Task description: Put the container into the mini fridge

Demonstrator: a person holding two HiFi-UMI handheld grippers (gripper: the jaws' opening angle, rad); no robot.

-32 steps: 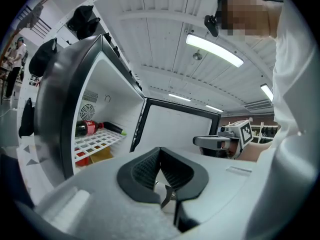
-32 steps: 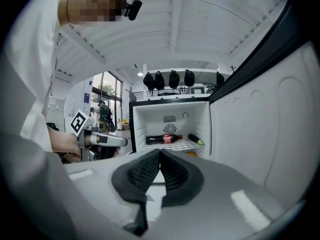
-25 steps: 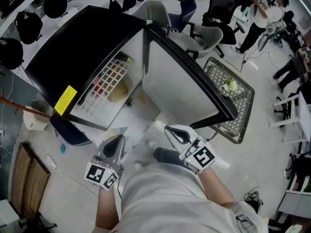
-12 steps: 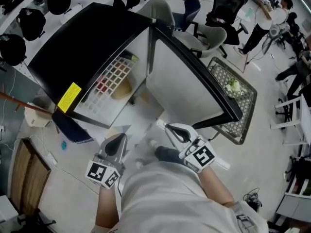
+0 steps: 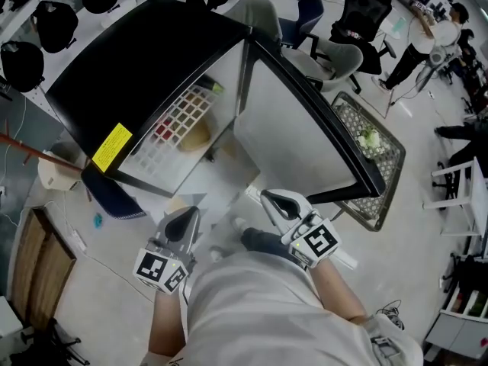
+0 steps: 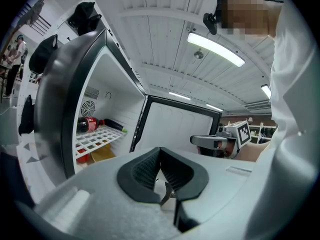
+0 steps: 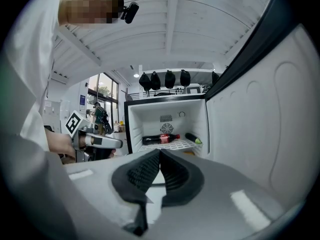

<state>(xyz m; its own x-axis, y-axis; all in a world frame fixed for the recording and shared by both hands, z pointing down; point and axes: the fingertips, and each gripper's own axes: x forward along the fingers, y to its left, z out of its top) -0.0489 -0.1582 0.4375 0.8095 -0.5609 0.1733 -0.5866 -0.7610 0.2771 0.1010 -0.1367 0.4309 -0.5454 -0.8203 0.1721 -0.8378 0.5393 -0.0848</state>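
Note:
The black mini fridge (image 5: 130, 67) stands with its door (image 5: 305, 132) swung wide. Its white wire shelf (image 5: 171, 128) carries a red cola bottle (image 7: 161, 139) and a dark bottle with a green cap (image 7: 194, 138). Under the shelf sits a tan container (image 5: 194, 137), also partly seen in the left gripper view (image 6: 102, 154). My left gripper (image 5: 183, 219) (image 6: 160, 151) and right gripper (image 5: 274, 199) (image 7: 160, 154) hover side by side in front of the opening, short of the fridge. Both are shut and hold nothing.
A wire mesh basket (image 5: 377, 181) with something green in it stands right of the door. Office chairs (image 5: 335, 56) and people (image 5: 427, 36) are beyond the fridge. Black bags (image 5: 23, 59) hang at the left. A dark blue seat (image 5: 114, 197) lies by the fridge's lower left corner.
The head view has shifted a little, so the fridge sits slightly further right in the picture. Both grippers stay shut in about the same place.

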